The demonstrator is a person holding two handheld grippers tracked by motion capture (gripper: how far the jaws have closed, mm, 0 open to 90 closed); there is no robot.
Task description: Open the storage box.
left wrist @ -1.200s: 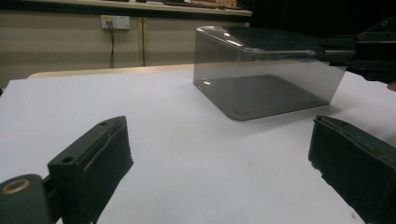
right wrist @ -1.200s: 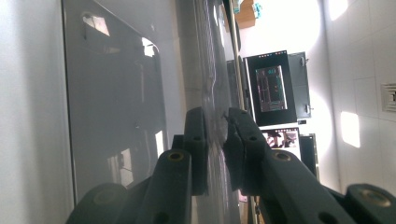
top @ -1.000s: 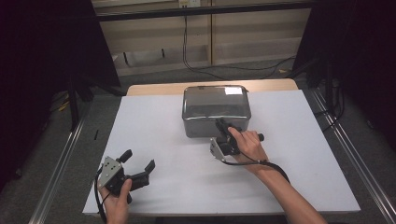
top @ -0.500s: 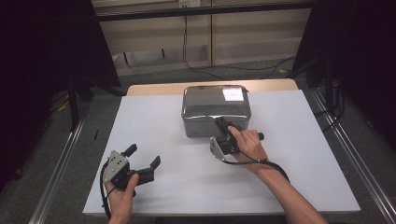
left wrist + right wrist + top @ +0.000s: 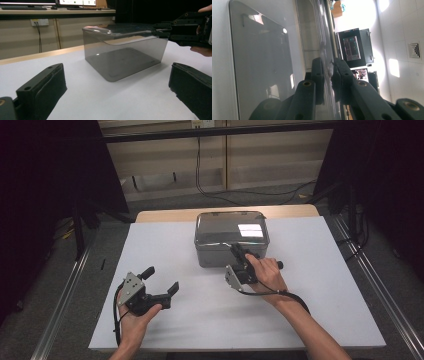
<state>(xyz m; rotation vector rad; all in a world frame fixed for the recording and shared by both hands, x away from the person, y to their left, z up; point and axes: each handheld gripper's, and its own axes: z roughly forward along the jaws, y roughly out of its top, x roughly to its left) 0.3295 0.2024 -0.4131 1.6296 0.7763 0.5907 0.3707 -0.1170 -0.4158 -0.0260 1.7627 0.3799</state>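
The smoked transparent box is positioned at the far middle of the white tabletop. Its near rim is clamped between the closed jaws of the right gripper. The left gripper is held well apart to the near left, jaws spread, nothing gripped.

Left hand enters from the near edge, palm up, carrying the left gripper low and level; its two black jaws stand wide apart with nothing between them. Right forearm reaches diagonally forward; right hand wraps the right gripper, turned on its side, jaws drawn close together and pinched on a thin edge.
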